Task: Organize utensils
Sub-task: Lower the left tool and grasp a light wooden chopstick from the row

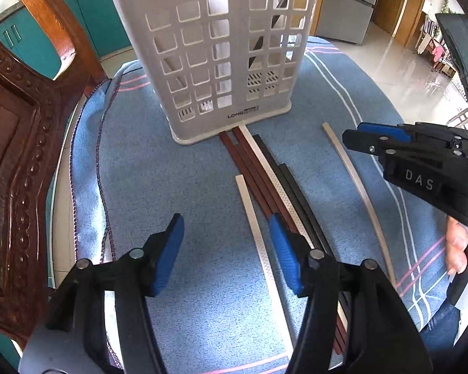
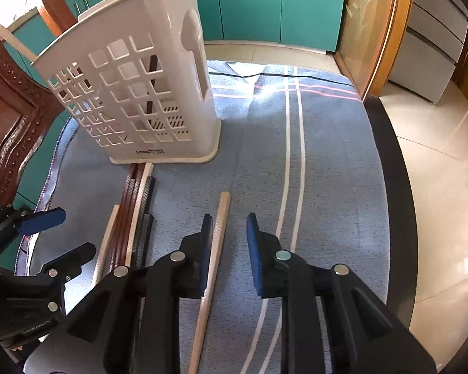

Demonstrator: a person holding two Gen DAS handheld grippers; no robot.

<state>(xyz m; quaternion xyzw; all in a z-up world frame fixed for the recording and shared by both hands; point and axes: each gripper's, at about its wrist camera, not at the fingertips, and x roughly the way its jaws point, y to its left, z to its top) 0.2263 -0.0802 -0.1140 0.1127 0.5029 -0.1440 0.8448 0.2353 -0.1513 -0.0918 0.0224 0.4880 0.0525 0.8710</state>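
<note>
Chopsticks lie on the blue cloth (image 1: 202,265) in front of the white holder (image 1: 221,62): a tight bundle (image 1: 259,174) of brown, pale and black sticks butting its base, one pale stick (image 1: 255,237) beside them, one lone stick (image 2: 216,246) well to 3 o'clock.

My left gripper (image 1: 227,246), jaws apart, straddles the loose pale stick; its 3 o'clock finger overlaps the bundle, so closing may drag neighbours.

My right gripper (image 2: 227,249), jaws apart and empty, straddles the lone stick off-centre; it could roll away.

Near stick ends hide under my fingers. Holder contents are barely legible.
</note>
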